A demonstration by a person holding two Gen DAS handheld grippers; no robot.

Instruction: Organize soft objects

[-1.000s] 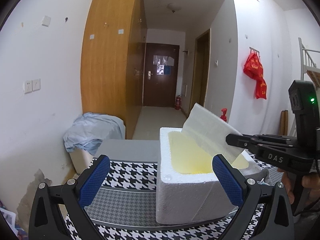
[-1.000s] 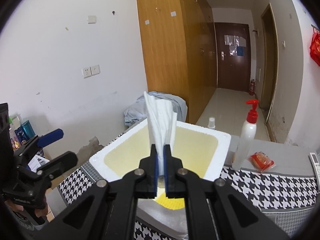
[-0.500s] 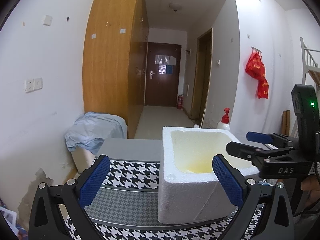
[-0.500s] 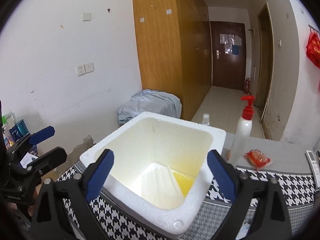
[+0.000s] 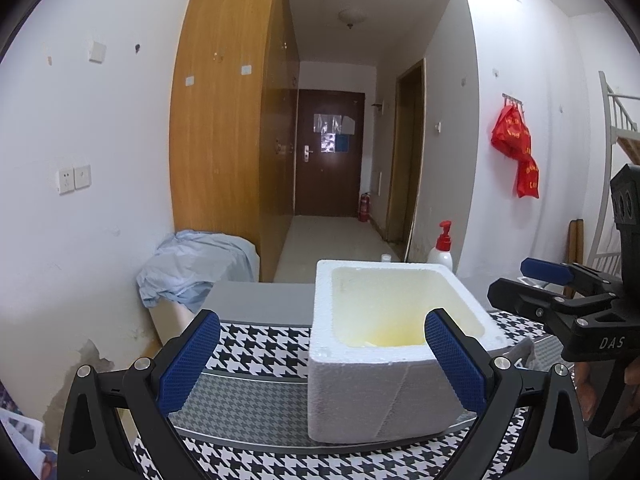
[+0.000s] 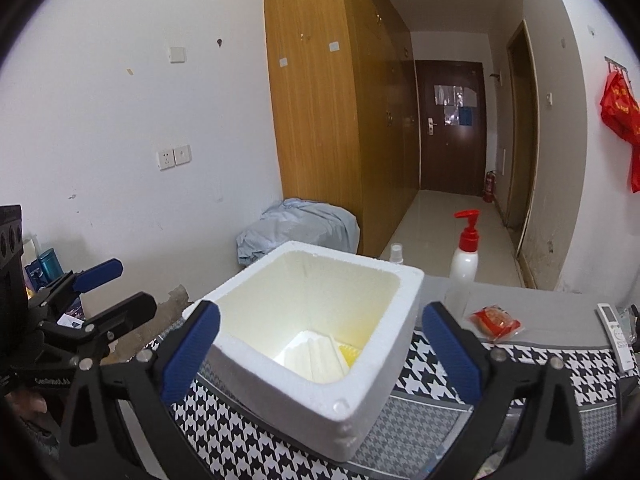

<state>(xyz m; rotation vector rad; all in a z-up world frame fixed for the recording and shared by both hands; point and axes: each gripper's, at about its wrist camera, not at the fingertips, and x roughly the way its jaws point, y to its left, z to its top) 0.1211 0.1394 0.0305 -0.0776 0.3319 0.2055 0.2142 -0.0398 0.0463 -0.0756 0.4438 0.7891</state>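
Note:
A white foam box [image 6: 376,380] stands on the houndstooth cloth [image 6: 248,440]. A folded white soft sheet [image 6: 316,356] lies on its bottom, beside a yellow piece [image 6: 349,354]. My right gripper [image 6: 320,308] hovers just in front of and above the box; its jaws are opening wide and hold nothing, with only the box's near corner seen past them. My left gripper [image 5: 322,316] is open and empty, facing the box's [image 5: 384,392] left side. In the left wrist view the right gripper [image 5: 520,282] is at the box's right; in the right wrist view the left gripper [image 6: 124,288] is at the left.
Behind the box stand a white pump bottle with a red top [image 6: 464,264] and a small spray bottle [image 6: 396,252]. A red snack packet [image 6: 496,322] and a remote [image 6: 614,328] lie at the right. A blue-grey cloth heap [image 6: 296,224] sits against the wall.
My right gripper went from shut on the upright white sheet to wide open. The sheet dropped to the box's bottom, and the gripper drew back a little. The left gripper stayed put.

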